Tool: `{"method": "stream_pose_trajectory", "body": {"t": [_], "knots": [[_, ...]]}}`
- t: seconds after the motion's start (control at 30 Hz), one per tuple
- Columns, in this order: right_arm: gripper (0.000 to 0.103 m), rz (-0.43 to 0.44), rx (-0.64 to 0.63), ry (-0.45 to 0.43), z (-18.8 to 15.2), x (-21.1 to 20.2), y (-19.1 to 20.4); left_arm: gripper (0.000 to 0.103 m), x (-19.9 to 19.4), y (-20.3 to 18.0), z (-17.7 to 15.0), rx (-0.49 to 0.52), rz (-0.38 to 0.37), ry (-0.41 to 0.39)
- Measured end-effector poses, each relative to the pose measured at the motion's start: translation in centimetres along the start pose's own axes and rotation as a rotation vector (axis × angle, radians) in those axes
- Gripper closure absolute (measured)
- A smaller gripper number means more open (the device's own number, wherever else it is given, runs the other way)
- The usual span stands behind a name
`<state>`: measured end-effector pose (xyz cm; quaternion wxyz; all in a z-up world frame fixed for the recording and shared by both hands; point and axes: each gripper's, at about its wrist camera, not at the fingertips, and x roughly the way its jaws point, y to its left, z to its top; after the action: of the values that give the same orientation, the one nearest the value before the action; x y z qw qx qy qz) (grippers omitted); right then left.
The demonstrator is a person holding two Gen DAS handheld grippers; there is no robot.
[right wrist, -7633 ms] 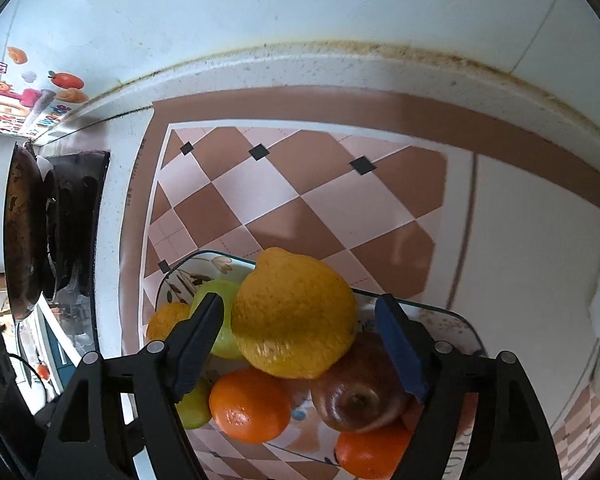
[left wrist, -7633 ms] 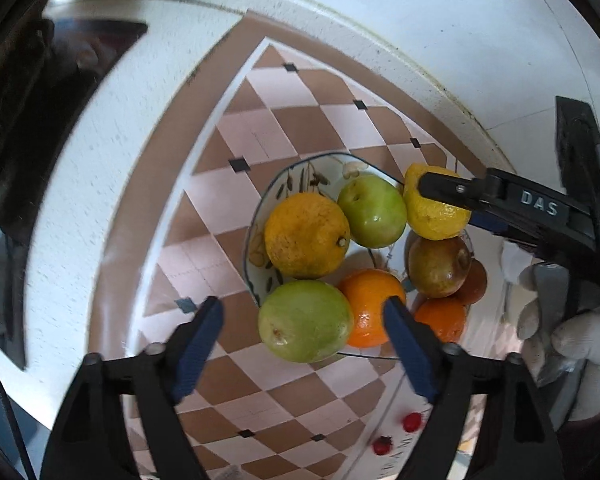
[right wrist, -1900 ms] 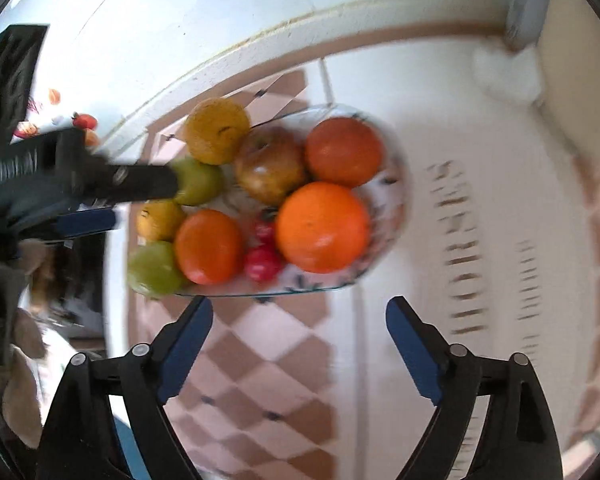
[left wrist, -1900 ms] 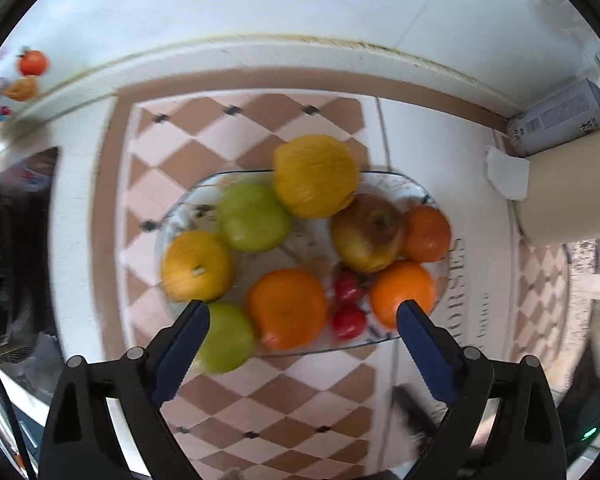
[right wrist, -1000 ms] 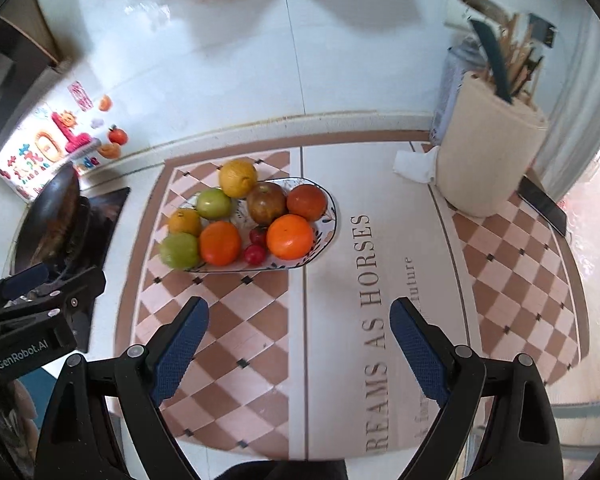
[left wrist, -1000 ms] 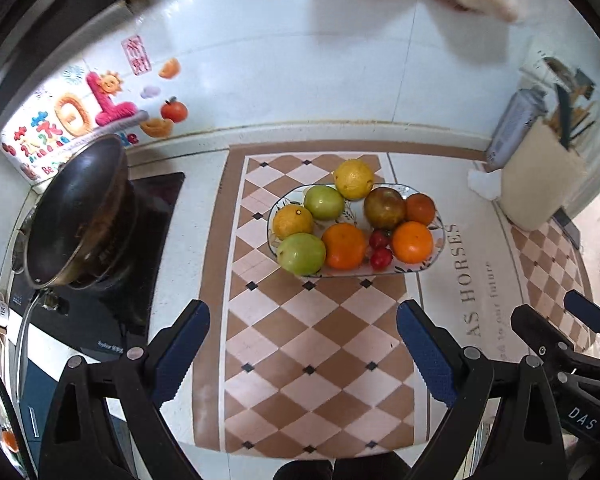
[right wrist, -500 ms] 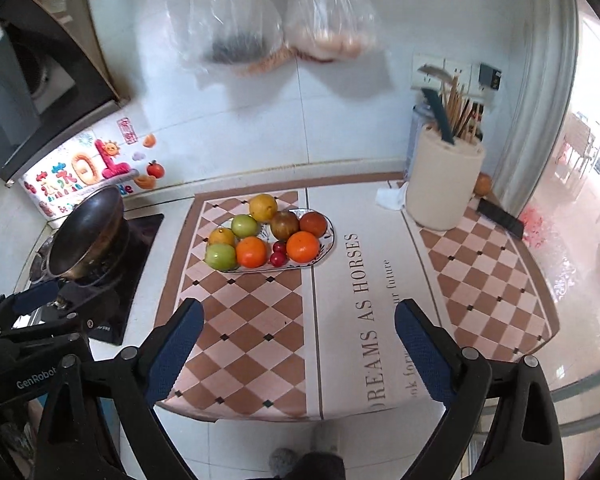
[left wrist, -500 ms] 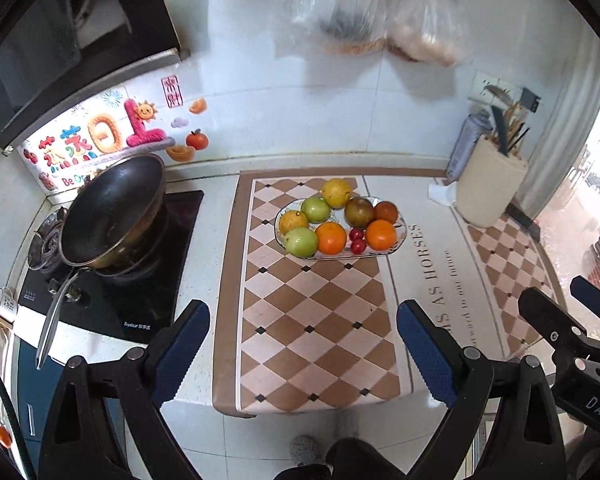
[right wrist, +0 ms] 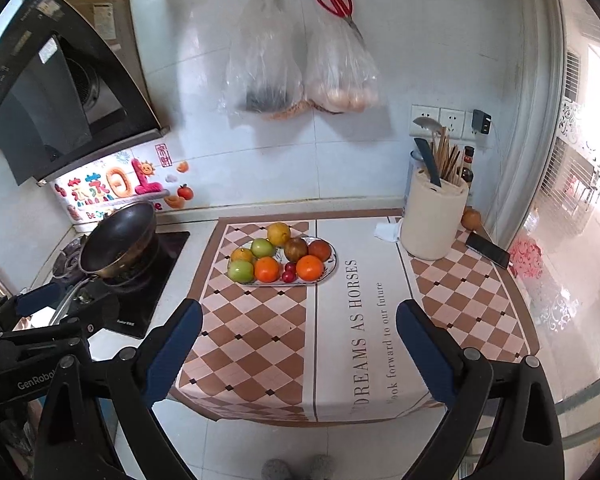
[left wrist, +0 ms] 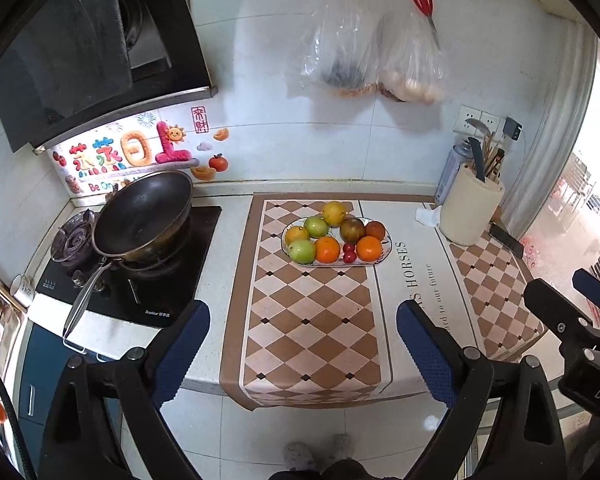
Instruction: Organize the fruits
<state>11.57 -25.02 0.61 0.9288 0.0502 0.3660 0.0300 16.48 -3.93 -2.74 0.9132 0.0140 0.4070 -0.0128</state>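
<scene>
Left claw [left wrist: 302, 350] wide, empty; right claw [right wrist: 298, 346] wide, empty; fruits piled on plate [right wrist: 329, 268] on worktop [right wrist: 340, 320].

Your left gripper [left wrist: 302, 354]: black plastic frame w/ silver screws, blue textured pads [left wrist: 180, 354]. Your right gripper [right wrist: 298, 350]: same build; "DAS" in white on its body. Left body reads "GenRobo…". Grey slippers below the left gripper.

Place: a home kitchen.
Landmark: the hob [left wrist: 140, 280] carried a wok [left wrist: 144, 216].
Above the hob: a range hood [left wrist: 80, 48].
Right of the hob: a bench [right wrist: 204, 240] with a utensil holder [right wrist: 434, 220].
</scene>
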Motion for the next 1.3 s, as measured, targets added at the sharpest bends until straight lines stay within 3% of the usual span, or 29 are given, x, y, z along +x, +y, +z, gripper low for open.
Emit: {"method": "stream_pose_trajectory", "body": {"t": [0.43,1.3], "knots": [[0.003,0.016,0.026,0.005,-0.1,-0.9,-0.9,0.007,-1.2,0.2,-0.2,-0.011,0.012,-0.022],[0.003,-0.048,-0.007,0.095,4.3,14.6,0.1,0.007,10.9,1.5,4.6,-0.014,0.117,0.086]]}}
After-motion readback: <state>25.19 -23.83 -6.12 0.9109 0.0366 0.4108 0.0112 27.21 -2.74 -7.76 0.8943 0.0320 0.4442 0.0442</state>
